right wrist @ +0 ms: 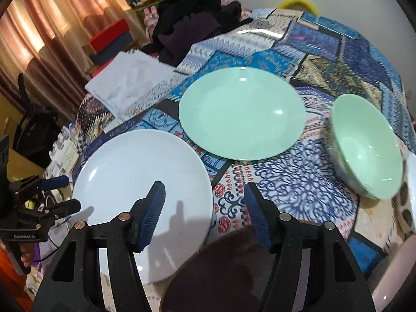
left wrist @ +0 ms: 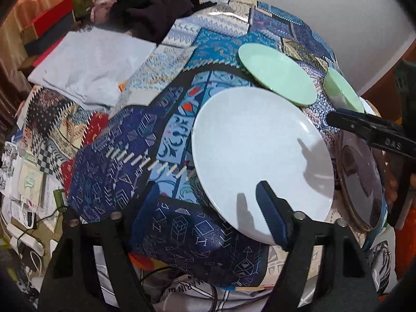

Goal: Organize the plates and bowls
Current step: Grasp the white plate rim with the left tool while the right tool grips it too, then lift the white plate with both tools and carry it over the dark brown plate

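Observation:
A white plate (left wrist: 262,161) (right wrist: 140,192) lies on the patchwork cloth. A green plate (left wrist: 277,72) (right wrist: 241,113) lies behind it, and a green bowl (left wrist: 343,89) (right wrist: 368,150) stands to the right. A dark brown plate (left wrist: 361,179) (right wrist: 226,270) lies nearest. My left gripper (left wrist: 208,205) is open at the white plate's left edge, its right finger over the rim. My right gripper (right wrist: 204,213) is open and empty above the gap between the white and brown plates. It also shows in the left wrist view (left wrist: 369,130).
The patchwork cloth (left wrist: 124,156) (right wrist: 299,179) covers the surface. A folded grey cloth (left wrist: 91,70) (right wrist: 130,83) and dark clothes (left wrist: 156,7) (right wrist: 192,26) lie at the back left. A white dish edge (right wrist: 412,176) shows at far right. Clutter lies below the left edge.

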`<action>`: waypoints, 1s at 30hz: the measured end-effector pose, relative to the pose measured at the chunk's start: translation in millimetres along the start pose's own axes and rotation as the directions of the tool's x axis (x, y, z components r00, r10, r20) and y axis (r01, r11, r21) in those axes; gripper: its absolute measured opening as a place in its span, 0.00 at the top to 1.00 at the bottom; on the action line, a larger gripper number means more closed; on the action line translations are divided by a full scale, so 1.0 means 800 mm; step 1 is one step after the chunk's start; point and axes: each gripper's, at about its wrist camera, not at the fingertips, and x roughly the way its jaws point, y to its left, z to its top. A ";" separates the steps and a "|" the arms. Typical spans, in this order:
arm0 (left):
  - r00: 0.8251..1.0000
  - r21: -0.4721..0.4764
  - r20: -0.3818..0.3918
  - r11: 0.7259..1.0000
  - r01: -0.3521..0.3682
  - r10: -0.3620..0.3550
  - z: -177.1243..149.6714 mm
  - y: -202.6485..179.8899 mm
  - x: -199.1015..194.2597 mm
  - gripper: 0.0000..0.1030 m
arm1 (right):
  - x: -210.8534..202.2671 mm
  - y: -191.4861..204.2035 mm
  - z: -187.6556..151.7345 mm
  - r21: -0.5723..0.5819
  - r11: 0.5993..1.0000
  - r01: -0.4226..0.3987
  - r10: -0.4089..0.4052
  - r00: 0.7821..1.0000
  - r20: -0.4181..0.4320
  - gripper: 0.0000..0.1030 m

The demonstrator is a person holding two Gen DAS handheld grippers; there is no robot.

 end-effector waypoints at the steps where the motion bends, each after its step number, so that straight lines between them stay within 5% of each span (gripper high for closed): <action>1: 1.000 -0.007 -0.011 1.000 0.010 -0.010 -0.001 0.001 0.003 0.35 | 0.006 0.000 0.001 -0.007 1.000 -0.006 0.006 1.000 -0.016 0.52; 10: 0.995 0.001 -0.073 0.998 0.070 -0.070 -0.007 0.002 0.015 0.52 | 0.042 -0.002 0.005 -0.021 0.999 -0.032 0.029 0.992 -0.122 0.66; 30: 0.994 0.042 -0.062 0.995 0.096 -0.093 -0.009 -0.028 0.023 0.53 | 0.065 0.007 0.007 -0.025 0.998 -0.057 0.053 0.986 -0.157 0.70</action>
